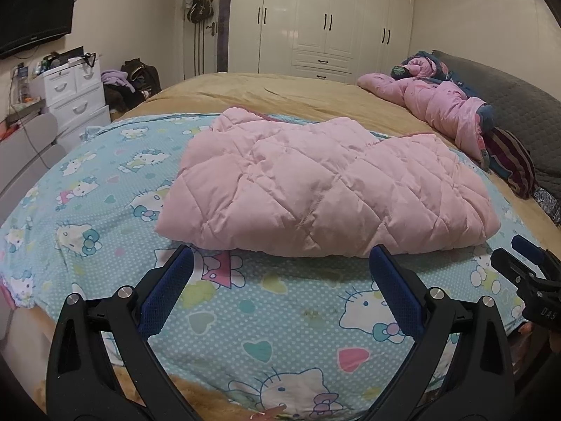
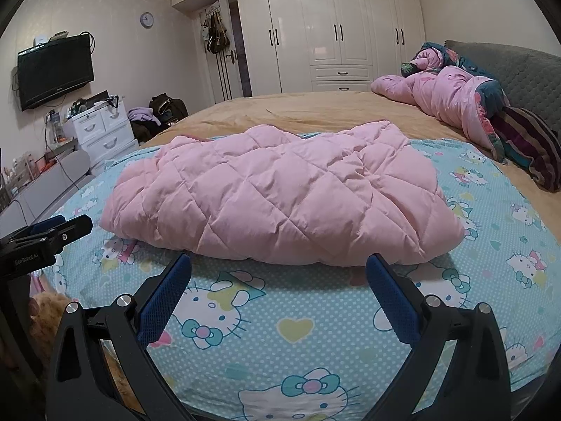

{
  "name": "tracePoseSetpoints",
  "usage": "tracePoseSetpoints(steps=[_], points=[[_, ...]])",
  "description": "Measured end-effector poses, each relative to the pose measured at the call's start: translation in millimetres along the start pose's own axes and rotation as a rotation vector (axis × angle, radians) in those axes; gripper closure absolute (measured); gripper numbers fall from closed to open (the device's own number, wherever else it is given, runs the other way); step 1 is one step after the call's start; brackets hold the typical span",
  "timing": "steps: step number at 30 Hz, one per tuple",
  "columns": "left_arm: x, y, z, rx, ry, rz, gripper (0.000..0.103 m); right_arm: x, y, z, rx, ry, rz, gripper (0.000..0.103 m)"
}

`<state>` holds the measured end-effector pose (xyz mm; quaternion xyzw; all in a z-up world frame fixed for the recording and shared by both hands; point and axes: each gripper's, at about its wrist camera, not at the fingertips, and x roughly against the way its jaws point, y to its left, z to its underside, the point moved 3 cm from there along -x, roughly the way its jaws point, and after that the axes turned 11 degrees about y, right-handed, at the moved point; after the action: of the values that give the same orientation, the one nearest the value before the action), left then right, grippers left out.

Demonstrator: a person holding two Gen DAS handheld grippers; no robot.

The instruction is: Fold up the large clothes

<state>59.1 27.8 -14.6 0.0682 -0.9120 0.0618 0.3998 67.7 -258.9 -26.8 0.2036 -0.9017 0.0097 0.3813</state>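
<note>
Spread over the bed, a blue cat-print sheet (image 1: 105,182) carries the pink quilted padded jacket (image 1: 326,189), apparently folded; left gripper (image 1: 280,270) and right gripper (image 2: 278,273) hover empty, jaws wide, so next comes gripping its near edge.

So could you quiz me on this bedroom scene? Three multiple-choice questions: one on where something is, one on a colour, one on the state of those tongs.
1. Where does the quilted jacket lie?
A. on the cartoon-cat sheet
B. on the floor
C. inside the wardrobe

2. What colour is the jacket?
A. grey
B. pink
C. green

3. How do the left tongs and right tongs stand?
A. both shut on the jacket
B. one open, one shut
C. both open, holding nothing

Answers:
1 A, the sheet shows all round it.
2 B, plainly pink in both views.
3 C, wide gaps with bare sheet between the pads.
</note>
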Motion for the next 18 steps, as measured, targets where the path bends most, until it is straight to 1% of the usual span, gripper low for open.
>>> tracePoseSetpoints(steps=[18], points=[[-0.5,-0.5,0.4,0.0,0.001,0.0,0.009,-1.3,-0.2,2.0,0.002,0.008,-0.006,0.004]])
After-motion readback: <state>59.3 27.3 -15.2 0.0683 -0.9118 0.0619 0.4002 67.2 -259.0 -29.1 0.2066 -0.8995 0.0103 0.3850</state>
